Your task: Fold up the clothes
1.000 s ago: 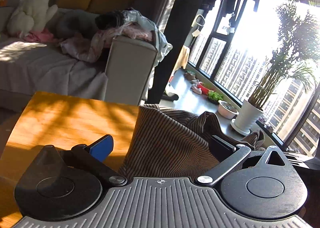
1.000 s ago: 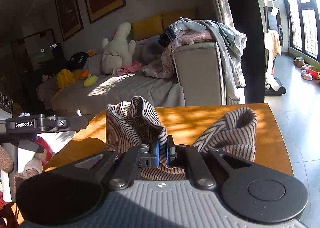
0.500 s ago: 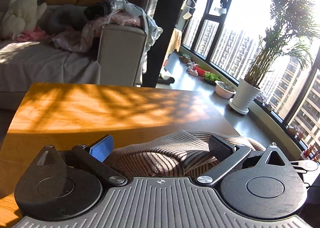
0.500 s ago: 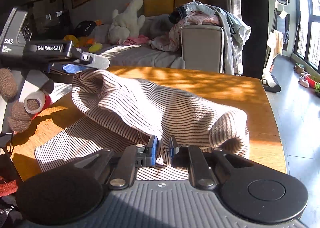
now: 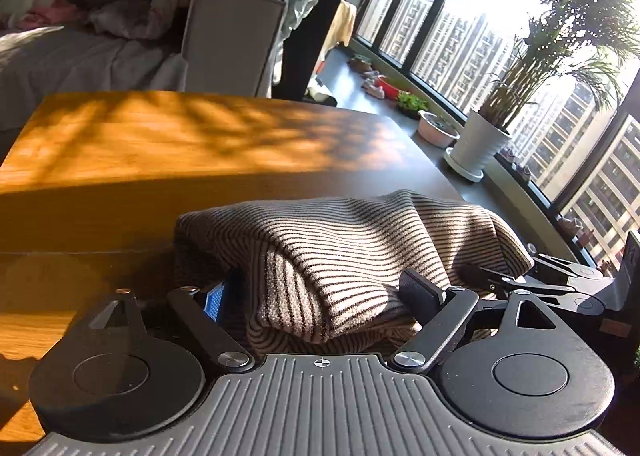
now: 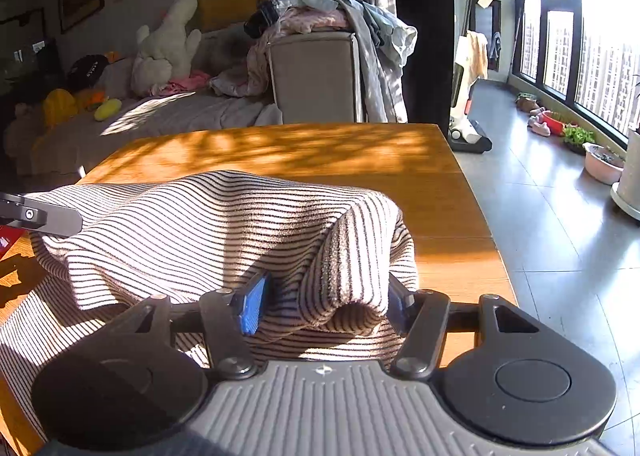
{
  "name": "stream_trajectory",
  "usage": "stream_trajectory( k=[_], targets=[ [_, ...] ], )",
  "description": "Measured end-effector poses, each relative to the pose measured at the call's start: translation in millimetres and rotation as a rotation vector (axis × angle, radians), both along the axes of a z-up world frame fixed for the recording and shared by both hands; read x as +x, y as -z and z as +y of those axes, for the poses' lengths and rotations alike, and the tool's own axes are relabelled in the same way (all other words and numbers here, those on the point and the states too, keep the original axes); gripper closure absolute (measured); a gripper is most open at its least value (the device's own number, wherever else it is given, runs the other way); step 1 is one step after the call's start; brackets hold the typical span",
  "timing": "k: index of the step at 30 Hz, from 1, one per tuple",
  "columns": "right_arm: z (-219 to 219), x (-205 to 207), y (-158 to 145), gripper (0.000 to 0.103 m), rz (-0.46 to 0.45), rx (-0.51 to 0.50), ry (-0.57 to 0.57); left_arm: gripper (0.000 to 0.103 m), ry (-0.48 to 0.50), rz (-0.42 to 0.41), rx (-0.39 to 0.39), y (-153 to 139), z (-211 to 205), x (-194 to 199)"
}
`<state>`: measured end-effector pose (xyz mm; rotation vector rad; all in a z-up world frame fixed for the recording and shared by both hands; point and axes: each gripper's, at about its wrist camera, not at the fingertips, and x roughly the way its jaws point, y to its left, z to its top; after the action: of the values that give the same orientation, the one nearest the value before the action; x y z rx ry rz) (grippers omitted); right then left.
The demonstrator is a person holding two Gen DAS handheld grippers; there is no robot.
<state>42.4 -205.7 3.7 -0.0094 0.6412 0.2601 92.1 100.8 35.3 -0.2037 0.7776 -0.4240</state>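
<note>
The striped garment [image 6: 224, 224] lies folded on the desk [image 6: 328, 152], between both jaws. The right gripper [image 6: 324, 302] has just been opening, the left gripper [image 5: 320, 296] closing; neither presses it. No readable writing.

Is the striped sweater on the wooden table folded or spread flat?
Folded. The striped sweater is doubled over itself on the table: a rounded fold edge bulges above a lower layer lying flat, though loosely, not yet pressed down.

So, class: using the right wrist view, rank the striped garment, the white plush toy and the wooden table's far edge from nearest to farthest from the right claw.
1. Striped garment: between the right claw's fingers.
2. Wooden table's far edge: beyond the garment, mid-picture.
3. White plush toy: on the sofa behind, upper left.
</note>
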Motion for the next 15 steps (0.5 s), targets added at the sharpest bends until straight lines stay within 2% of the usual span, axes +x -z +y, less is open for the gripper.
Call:
stream_trajectory(
  k=[3,8,12,15],
  targets=[
    [7.9,10.3,2.8,0.053,-0.001,-0.016,-0.015,0.024,-0.018,0.009,-0.025,10.0,5.0,17.5],
    [14.1,45.8,3.0,0.053,0.001,-0.017,-0.005,0.033,-0.066,0.01,-0.09,16.9,20.8,55.6],
    [18.2,74.8,4.7,0.045,0.009,0.014,0.011,0.033,-0.109,0.015,-0.1,18.5,31.1,80.0],
    [18.7,91.4,4.6,0.044,0.011,0.045,0.018,0.034,-0.145,0.004,-0.092,19.4,36.9,90.9]
  ],
)
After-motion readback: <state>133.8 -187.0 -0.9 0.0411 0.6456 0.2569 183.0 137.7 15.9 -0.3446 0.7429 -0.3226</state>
